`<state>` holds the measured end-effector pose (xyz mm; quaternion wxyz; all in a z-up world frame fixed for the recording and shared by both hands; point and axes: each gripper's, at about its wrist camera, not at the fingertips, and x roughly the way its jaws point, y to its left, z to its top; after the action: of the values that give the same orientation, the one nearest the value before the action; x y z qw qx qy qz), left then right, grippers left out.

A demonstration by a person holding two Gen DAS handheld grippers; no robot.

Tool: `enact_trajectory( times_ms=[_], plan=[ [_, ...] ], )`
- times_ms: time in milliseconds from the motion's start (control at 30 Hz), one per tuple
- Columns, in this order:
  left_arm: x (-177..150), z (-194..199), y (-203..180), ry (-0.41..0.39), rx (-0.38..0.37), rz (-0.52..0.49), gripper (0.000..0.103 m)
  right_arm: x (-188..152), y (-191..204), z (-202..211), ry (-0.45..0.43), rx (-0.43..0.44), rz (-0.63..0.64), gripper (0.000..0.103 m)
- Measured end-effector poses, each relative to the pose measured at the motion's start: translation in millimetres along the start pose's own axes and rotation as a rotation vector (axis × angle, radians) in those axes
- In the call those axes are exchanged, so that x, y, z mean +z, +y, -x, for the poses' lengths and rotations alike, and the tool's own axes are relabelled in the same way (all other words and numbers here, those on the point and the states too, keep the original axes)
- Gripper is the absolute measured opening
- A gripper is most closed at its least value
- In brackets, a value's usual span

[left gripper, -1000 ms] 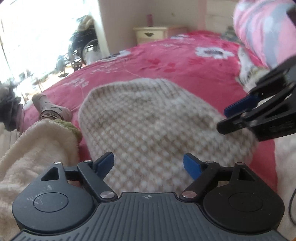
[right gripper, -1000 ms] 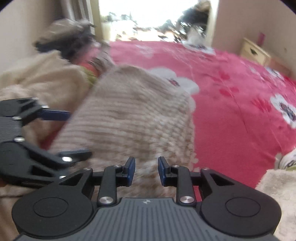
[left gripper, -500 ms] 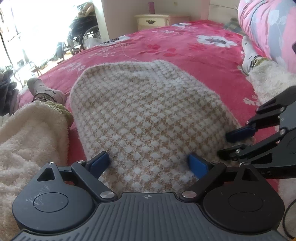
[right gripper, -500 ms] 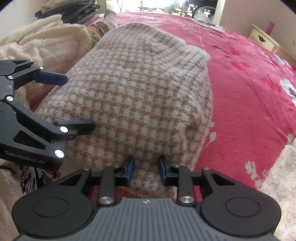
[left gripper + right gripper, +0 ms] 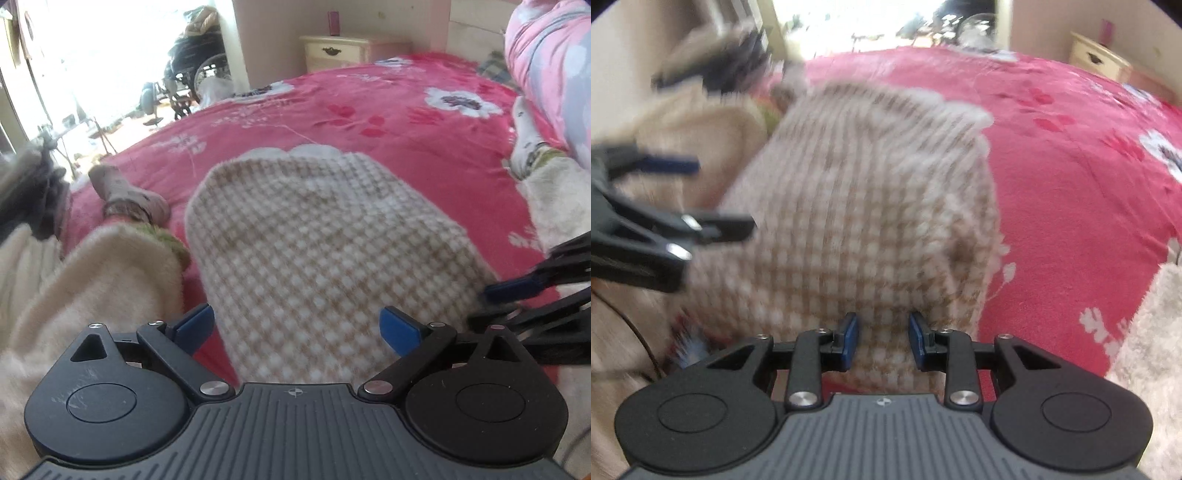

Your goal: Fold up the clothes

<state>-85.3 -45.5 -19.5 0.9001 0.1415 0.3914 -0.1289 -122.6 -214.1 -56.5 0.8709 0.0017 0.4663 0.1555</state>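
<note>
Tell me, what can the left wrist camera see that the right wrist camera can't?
Only the left wrist view shows the pink and grey quilt at the top right, two socks, and the left gripper from behind, its jaws wide and opening, pads off the cloth.

Only the right wrist view shows the right gripper from behind, its narrow jaws astride the near edge of the checked garment. Whether they pinch it is unclear.

Both show the checked garment, the red flowered bedspread, the cream bedside cabinet and fluffy cream clothing.
</note>
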Motion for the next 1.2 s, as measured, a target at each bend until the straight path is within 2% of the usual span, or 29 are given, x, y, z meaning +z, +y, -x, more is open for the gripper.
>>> enact_trajectory(
  times_ms=[67,167,233,400,567,867,1100,1200],
  plan=[
    [9.0,-6.3,-5.5,-0.02,0.022,-0.021,0.097,6.9,-7.5,15.9,-0.054,-0.008,-0.04,0.032],
    [19.6,-22.5,-9.4,-0.007,0.025,0.013,0.097,21.3,-13.6,24.5,-0.094,-0.04,-0.055,0.032],
    [24.3,-32.7,-9.9,0.013,0.028,0.044,0.096,33.3,-14.0,19.8,-0.093,-0.066,-0.053,0.032],
    [19.3,-44.4,-5.1,0.069,0.023,0.112,0.096,55.8,-13.8,0.7,-0.114,-0.07,-0.059,0.032],
    [12.8,-48.1,-1.4,0.098,0.006,0.159,0.097,55.7,-27.9,-40.8,-0.03,-0.059,-0.114,0.033],
    [14.7,-50.4,-1.0,0.113,0.018,0.171,0.099,50.1,-29.8,-44.2,-0.039,-0.048,-0.108,0.037],
    [16.3,-50.4,-6.1,0.113,0.057,0.146,0.102,46.0,-32.2,-47.3,-0.057,-0.052,-0.12,0.047],
    [17.1,-50.1,-8.1,0.115,0.073,0.139,0.103,43.2,-38.0,-49.8,-0.049,-0.058,-0.158,0.061]
  ],
)
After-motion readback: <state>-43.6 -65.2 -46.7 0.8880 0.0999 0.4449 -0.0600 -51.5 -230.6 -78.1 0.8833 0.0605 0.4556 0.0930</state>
